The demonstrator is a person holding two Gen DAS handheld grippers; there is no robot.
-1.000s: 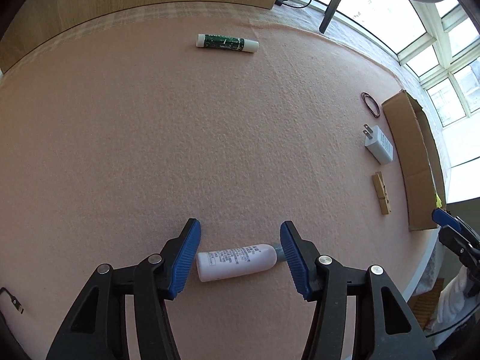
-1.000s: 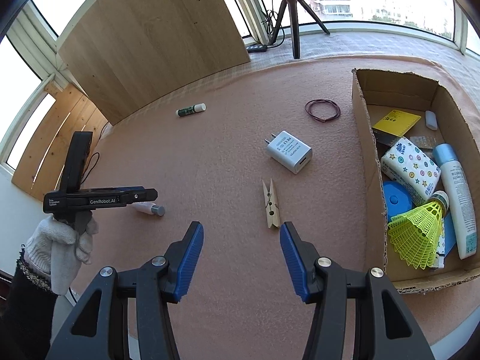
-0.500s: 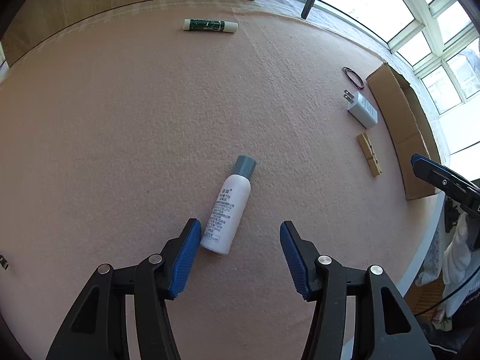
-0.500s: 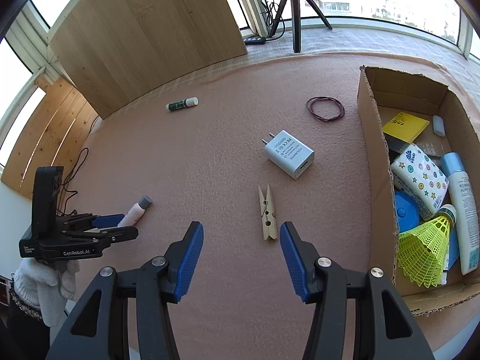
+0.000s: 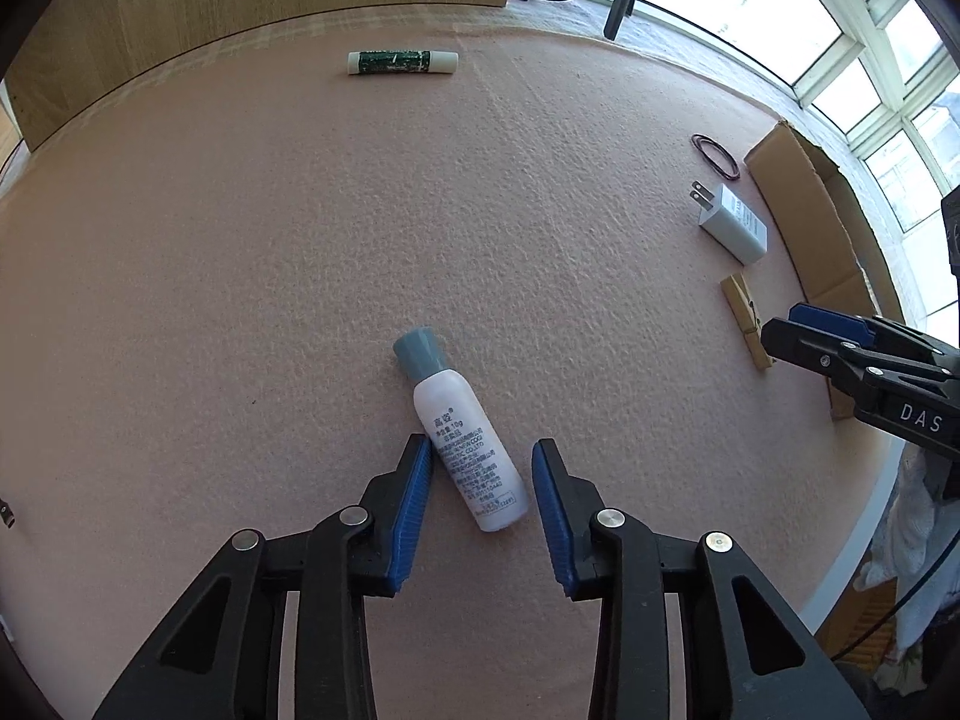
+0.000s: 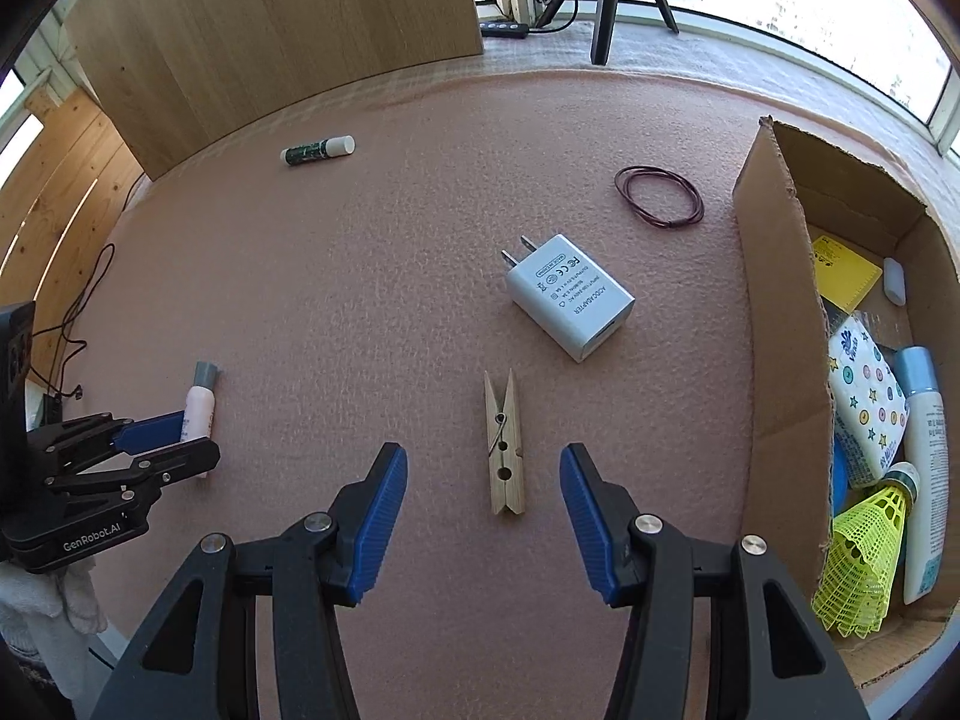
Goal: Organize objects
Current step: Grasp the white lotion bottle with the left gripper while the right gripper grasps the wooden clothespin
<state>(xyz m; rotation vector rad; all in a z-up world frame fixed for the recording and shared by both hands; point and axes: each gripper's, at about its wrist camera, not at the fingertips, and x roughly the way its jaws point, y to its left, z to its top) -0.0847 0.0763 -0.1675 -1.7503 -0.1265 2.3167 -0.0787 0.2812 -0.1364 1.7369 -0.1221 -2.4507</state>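
A small white bottle (image 5: 465,447) with a grey-blue cap lies on the pink felt table, its base end between the open fingers of my left gripper (image 5: 482,468); the jaws do not press it. It also shows in the right wrist view (image 6: 200,405). My right gripper (image 6: 483,495) is open around the rear end of a wooden clothespin (image 6: 504,441) lying flat. A white charger (image 6: 570,297), a ring of dark rubber bands (image 6: 659,195) and a green glue stick (image 6: 317,150) lie loose farther out.
An open cardboard box (image 6: 774,324) at the right holds a yellow shuttlecock (image 6: 864,558), a patterned tissue pack, a white bottle and a yellow card. A wooden board (image 6: 270,18) stands at the back. A tripod stands behind the table.
The bottle lay crosswise between the left jaws, then turned lengthwise; the left gripper has closed in around its base. The right gripper has moved forward over the clothespin.
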